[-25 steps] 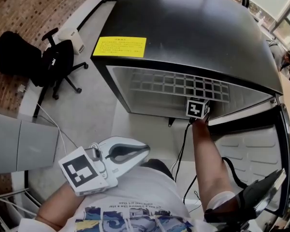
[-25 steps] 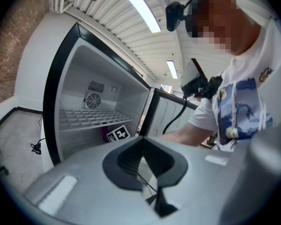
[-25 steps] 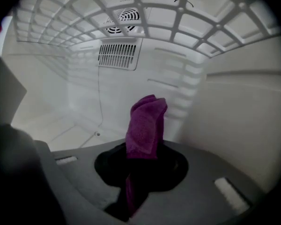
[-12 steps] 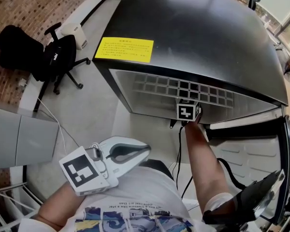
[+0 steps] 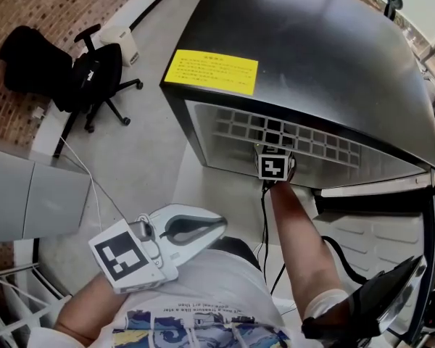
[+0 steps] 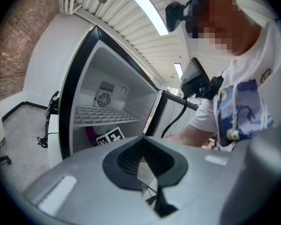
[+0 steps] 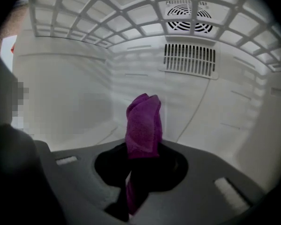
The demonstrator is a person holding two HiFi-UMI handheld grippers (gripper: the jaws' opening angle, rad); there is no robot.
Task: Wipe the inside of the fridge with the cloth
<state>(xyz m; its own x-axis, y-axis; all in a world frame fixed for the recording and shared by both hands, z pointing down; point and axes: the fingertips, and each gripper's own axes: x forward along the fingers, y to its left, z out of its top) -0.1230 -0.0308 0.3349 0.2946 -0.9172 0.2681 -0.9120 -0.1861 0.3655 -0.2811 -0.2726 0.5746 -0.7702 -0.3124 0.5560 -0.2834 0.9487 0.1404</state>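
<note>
My right gripper (image 5: 273,167) has slid left along the mouth of the fridge (image 5: 312,56) since a second ago, from near the right end of the wire shelf (image 5: 275,133) to about its middle, while my left gripper (image 5: 214,229) has stayed put by my chest. In the head view only the right gripper's marker cube shows; its jaws are out of sight under the shelf, inside the cabinet. The left gripper view looks into the open fridge from outside. My left jaws meet at their tips (image 6: 143,138) with nothing between them, and the purple cloth (image 6: 90,135) shows just beside the right gripper's marker, below the shelf. In the right gripper view my jaws (image 7: 143,149) are clenched on the cloth (image 7: 143,123), which stands up from them as a narrow bunched tuft. The white back wall and its vent (image 7: 189,60) are beyond it, and I cannot tell whether the cloth touches any surface. The grip takes only a thin fold, so I judge a hard drag against a wall could pull the cloth free. With so little cloth ahead of the jaws, the gripper's body could scrape the liner or knock the shelf above. The cable (image 5: 264,216) hanging by my forearm might also snag. My right arm is stretched nearly straight into the fridge, and my left is bent, holding its gripper close to my torso.
</note>
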